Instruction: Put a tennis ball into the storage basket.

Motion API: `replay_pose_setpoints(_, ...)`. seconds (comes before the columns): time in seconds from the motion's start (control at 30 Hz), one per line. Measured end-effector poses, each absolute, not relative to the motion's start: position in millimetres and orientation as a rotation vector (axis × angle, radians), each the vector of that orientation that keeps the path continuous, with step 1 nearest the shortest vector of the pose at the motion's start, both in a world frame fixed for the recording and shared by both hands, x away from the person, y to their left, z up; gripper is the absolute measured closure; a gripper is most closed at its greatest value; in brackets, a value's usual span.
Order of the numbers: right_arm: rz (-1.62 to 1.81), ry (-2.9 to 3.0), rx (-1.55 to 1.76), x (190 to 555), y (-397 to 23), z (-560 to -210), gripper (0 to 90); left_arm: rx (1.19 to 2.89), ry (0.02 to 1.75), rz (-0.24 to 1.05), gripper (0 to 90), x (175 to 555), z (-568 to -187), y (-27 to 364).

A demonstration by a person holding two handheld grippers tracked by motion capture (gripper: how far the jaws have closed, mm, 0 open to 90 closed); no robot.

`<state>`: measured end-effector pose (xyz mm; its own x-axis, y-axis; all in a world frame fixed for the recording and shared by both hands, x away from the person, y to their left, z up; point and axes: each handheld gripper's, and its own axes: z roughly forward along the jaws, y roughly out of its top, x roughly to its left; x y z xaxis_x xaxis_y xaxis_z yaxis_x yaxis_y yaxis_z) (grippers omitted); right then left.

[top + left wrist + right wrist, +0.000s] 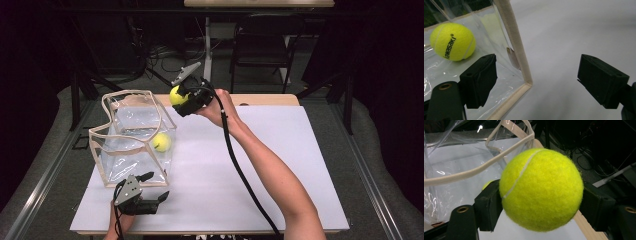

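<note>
Upper centre of the high view, our right gripper [181,95] clamps a tennis ball [176,95] beside the clear bag [131,137]; released early, we'd miss its floppy rim. Left gripper [155,187] gapes empty.

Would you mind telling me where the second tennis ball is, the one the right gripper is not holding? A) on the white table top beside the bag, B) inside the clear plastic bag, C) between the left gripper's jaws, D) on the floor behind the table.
B: the loose tennis ball lies inside the clear plastic bag, seen through its wall, while the right gripper clamps the other tennis ball above the table.
</note>
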<state>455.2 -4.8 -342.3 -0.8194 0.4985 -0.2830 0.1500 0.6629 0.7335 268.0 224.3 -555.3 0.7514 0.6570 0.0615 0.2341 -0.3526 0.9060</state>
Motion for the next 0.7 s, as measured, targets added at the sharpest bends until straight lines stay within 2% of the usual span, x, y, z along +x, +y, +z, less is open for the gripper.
replay_pose_setpoints(0.7, 1.021, 2.415, 0.443, 452, 22, -331, 25.9, 1.926, 0.679, 0.519, 16.0, 269, -555, 225)
